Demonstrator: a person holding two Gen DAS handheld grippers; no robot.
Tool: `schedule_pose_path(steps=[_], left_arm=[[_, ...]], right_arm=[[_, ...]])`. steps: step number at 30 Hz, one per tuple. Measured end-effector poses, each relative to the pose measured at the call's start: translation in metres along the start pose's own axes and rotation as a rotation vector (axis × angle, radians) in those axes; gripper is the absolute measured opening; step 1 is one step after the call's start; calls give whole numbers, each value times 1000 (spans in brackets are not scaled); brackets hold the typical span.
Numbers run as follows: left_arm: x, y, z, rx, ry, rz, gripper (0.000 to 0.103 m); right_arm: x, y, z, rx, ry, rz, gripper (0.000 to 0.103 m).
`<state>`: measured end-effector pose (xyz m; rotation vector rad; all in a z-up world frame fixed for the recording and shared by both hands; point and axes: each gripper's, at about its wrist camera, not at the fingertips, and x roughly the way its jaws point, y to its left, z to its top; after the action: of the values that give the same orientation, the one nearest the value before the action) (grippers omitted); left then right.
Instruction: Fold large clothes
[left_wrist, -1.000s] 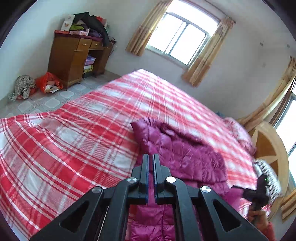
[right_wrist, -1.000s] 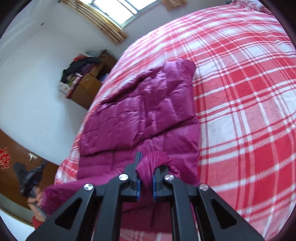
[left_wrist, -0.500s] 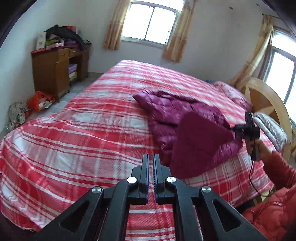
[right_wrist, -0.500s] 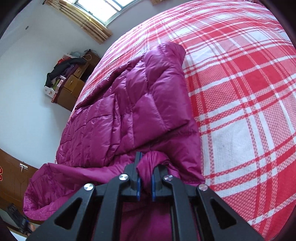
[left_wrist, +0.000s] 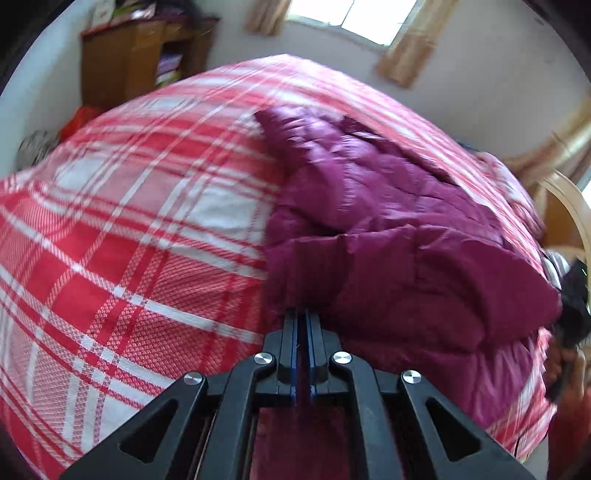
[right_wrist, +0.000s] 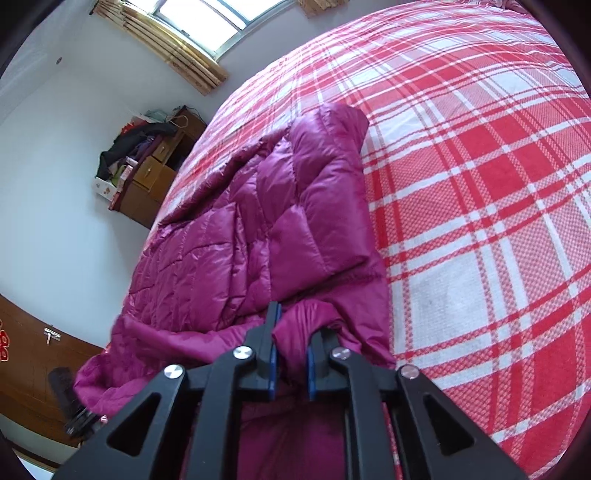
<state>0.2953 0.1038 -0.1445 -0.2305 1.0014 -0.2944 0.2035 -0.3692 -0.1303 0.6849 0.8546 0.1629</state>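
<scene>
Purple down jacket (right_wrist: 273, 229) lies on the red plaid bed (right_wrist: 480, 184), bottom part folded up over the body. Right gripper (right_wrist: 291, 354) clamped on a bunched jacket edge. Left gripper (left_wrist: 303, 332) nearly together at the jacket edge; can't tell if it grips fabric.

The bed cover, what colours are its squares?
Red and white plaid on the bed cover, sharpest in the right wrist view.

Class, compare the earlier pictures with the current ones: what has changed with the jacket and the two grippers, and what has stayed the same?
The left gripper swung up and away, then came back down close over the purple jacket, jaws shut throughout. The jacket's near part has been carried forward over its body. The right gripper stayed clamped on the fabric; the bedspread is unchanged.
</scene>
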Motion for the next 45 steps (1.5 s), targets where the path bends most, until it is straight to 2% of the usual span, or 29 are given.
schedule_pose_path(steps=[3,5,7,9,11,13,17,20,22,23,25,26,27,29,30,33,36,40,43,45], left_arm=[[1,-4,1,19,-6,26,4],[-2,-5,-1,46,-14,37,4],[-11,0,-2,38,-39,36,4],[-25,13,-3,9,-86,11,4],[-39,25,-5,-29,-125,-14,4],[-47,34,-6,-61,-146,-33,4],[-54,31,-12,-63,-167,-98,4],[-45,22,-19,-62,-120,-176,5],[-37,17,-21,-56,-74,-186,5],[-34,16,-21,-59,-62,-184,8],[-33,16,-24,-67,-56,-186,21],[-34,15,-25,-76,-63,-189,38],[-35,16,-25,-91,-72,-188,59],[-44,21,-25,-125,-101,-187,78],[-49,23,-26,-134,-123,-203,79],[-67,26,-29,-124,-201,-223,80],[-71,17,-28,-53,-211,-218,81],[-60,6,-21,21,-184,-255,81],[-38,0,-8,46,-105,-235,81],[-21,3,-1,3,-44,-216,81]], right_arm=[[-17,-5,0,4,-18,60,25],[-33,-7,-2,-7,-41,104,37],[-53,-10,-6,-20,-96,125,67],[-77,-12,-14,-56,-188,105,77],[-92,-10,-22,-121,-224,81,77],[-96,0,-31,-223,-227,19,77],[-62,32,-40,-482,-136,-153,77],[-36,42,-34,-581,-128,-213,77],[-15,43,-26,-608,-108,-241,77],[-8,40,-25,-616,-90,-238,77],[10,40,-25,-638,-43,-222,77],[14,41,-29,-655,-34,-228,77],[18,44,-33,-680,-34,-246,77],[17,46,-39,-698,-38,-256,53],[15,46,-41,-691,-36,-250,34],[3,46,-47,-678,-95,-270,18],[-16,40,-54,-631,-175,-300,17],[-22,27,-57,-540,-185,-308,16],[-20,32,-58,-563,-185,-319,16],[-18,34,-56,-570,-180,-322,16]])
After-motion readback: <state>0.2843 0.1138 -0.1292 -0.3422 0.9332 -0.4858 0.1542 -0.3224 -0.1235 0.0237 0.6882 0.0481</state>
